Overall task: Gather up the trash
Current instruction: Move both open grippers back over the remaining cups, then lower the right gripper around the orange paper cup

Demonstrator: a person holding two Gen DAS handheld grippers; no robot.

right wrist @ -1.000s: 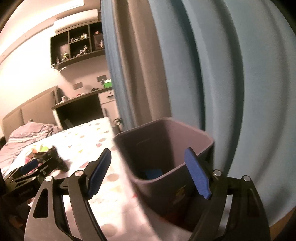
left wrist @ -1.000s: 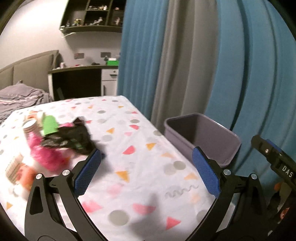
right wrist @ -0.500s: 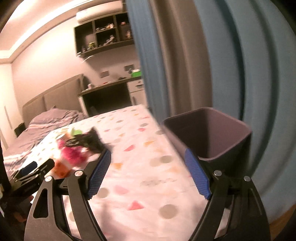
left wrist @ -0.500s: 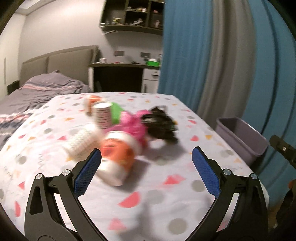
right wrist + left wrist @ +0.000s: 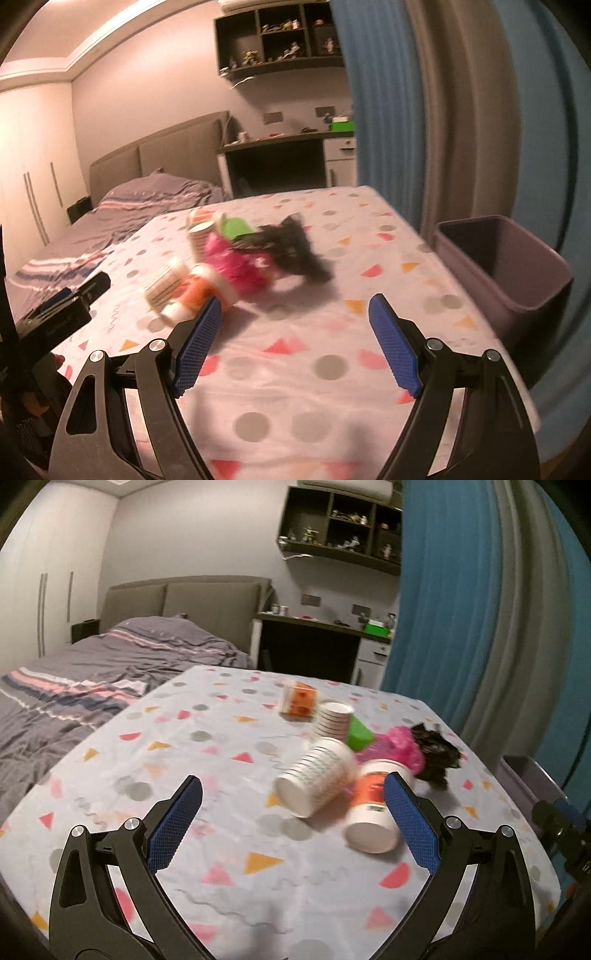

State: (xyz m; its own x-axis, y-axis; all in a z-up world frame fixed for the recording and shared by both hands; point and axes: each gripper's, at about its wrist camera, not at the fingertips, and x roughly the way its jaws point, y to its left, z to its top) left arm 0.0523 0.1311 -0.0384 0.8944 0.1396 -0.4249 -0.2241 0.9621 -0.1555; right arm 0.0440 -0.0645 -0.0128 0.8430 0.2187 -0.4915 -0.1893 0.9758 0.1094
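Note:
A heap of trash lies on the table with the patterned cloth (image 5: pixel 221 760): a striped white paper cup on its side (image 5: pixel 314 777), an orange and white cup on its side (image 5: pixel 375 810), an upright striped cup (image 5: pixel 332 718), an orange cup farther back (image 5: pixel 299 701), a green piece (image 5: pixel 358 734), a pink crumpled wrapper (image 5: pixel 395 751) and a black crumpled wrapper (image 5: pixel 437 753). My left gripper (image 5: pixel 291 825) is open and empty just in front of the cups. My right gripper (image 5: pixel 295 341) is open and empty, short of the black wrapper (image 5: pixel 291 247). The grey bin (image 5: pixel 506 269) stands off the table's right edge.
A bed with a grey striped cover (image 5: pixel 92 675) lies to the left. A desk (image 5: pixel 314 642) and wall shelves (image 5: pixel 340 524) stand behind the table. Blue and grey curtains (image 5: pixel 480 609) hang on the right. The left gripper's body shows in the right wrist view (image 5: pixel 62 314).
Both grippers have swung left from the bin toward the trash heap. The left gripper has come closer to the cups. Both stayed open.

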